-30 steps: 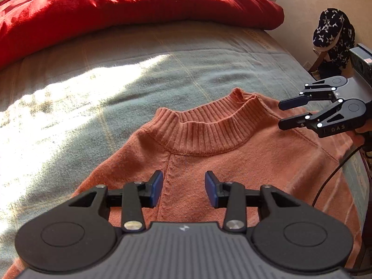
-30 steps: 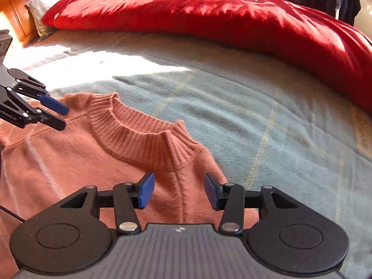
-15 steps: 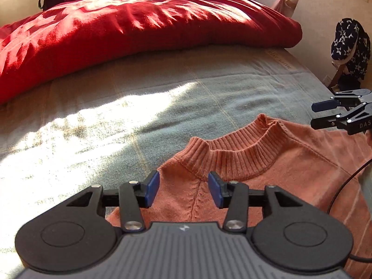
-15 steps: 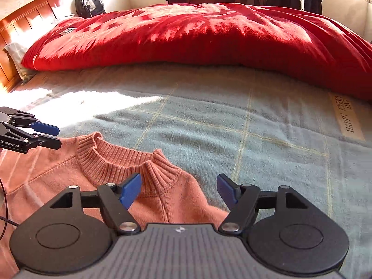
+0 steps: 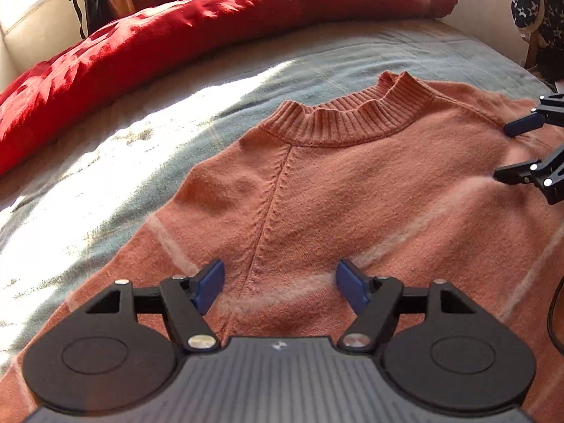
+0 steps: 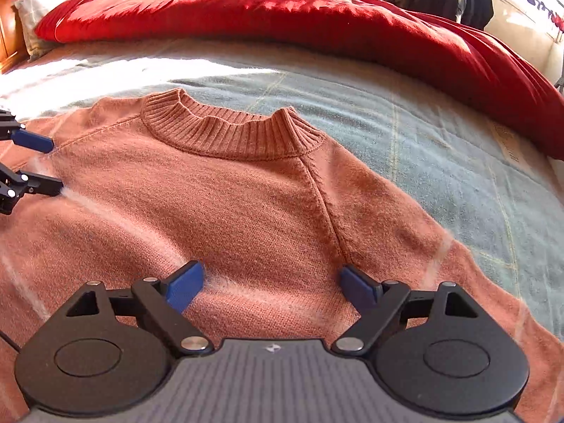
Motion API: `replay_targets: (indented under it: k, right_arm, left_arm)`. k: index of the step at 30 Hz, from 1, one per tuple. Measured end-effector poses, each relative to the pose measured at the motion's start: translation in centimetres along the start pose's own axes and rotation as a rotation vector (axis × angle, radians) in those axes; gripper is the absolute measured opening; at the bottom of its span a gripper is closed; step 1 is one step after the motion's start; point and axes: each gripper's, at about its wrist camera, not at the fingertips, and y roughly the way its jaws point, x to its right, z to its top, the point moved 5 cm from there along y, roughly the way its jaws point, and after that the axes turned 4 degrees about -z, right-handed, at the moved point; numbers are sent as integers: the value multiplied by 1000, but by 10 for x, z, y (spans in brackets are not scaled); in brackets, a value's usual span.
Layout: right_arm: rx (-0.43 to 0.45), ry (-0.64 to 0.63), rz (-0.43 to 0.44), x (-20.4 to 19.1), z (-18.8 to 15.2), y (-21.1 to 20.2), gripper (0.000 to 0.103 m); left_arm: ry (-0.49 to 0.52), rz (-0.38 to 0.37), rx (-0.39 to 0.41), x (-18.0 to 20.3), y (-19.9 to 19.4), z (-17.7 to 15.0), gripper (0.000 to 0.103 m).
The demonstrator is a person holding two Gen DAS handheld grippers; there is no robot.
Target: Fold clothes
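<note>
My left tongs [image 5: 280, 283] and right tongs [image 6: 271, 282] are spreading, pinching nothing. The sweater [image 5: 352, 190] on the bed [image 6: 405, 134] looks soft and floppy; I'd pinch at the shoulder seams.

Before you lies the salmon-orange knitted sweater [image 5: 352, 190]: soft matt wool-like cloth, fuzzy pale stripes, ribbed collar. Under it you have the grey-green checked bedspread [image 6: 440, 148], a flat, slightly napped weave. Behind it, the red quilted duvet [image 6: 317, 24], puffy cloth with a faint sheen. Your left gripper [image 5: 280, 283] and right gripper [image 6: 271, 283] are matt black plastic with smooth blue pads and shiny metal pivot pins.
</note>
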Motion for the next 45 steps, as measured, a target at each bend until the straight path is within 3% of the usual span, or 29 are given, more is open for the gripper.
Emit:
replay_targets:
  k: [4,6,10,13,16,17,20,24,25,32,35,39,45]
  right_arm:
    - [-61,25,-43,15,-8,-26,90]
    - [-31,24,-3,6,-6,-41,90]
    - [48,-18,182,-42,9,-45,91]
    - [40,-77,284,-69,4,-26,91]
    - [12,-109,256,-63,-13,-17,95]
    - [-11,-102,247,-58,-20,-21,97]
    - [-78,-83,221,-41,-44,-35,103]
    - [-139,-72,187,-33,-64,-47,103]
    - [-148,-57,180,-33,-65,-46,103]
    - [-130,35,111,-36,-67,-36,103]
    - [-96,36,105,-36,-71,-39,103]
    - [-56,27,108,-35,-76,-44,103]
    - [-61,49,69,-34,-82,-63,103]
  left_arm:
    - [-37,25,-34,-12,-24,-7,67]
    - [-45,-34,19,-2,-37,-3,67]
    - [-29,-219,124,39,-38,17,69]
    - [-25,-331,109,60,-21,17,70]
    - [-22,-278,-11,57,-1,-6,70]
    - [-2,-274,14,53,-8,-15,71]
    - [-7,-241,-20,42,-24,-35,73]
    - [24,-255,-20,48,-36,-22,71]
    - [36,-263,-16,51,-38,-17,71]
    - [126,-531,136,116,-21,41,71]
    - [106,-625,54,134,9,42,74]
    - [136,-637,28,129,16,29,76]
    - [224,-562,-80,96,-11,13,76]
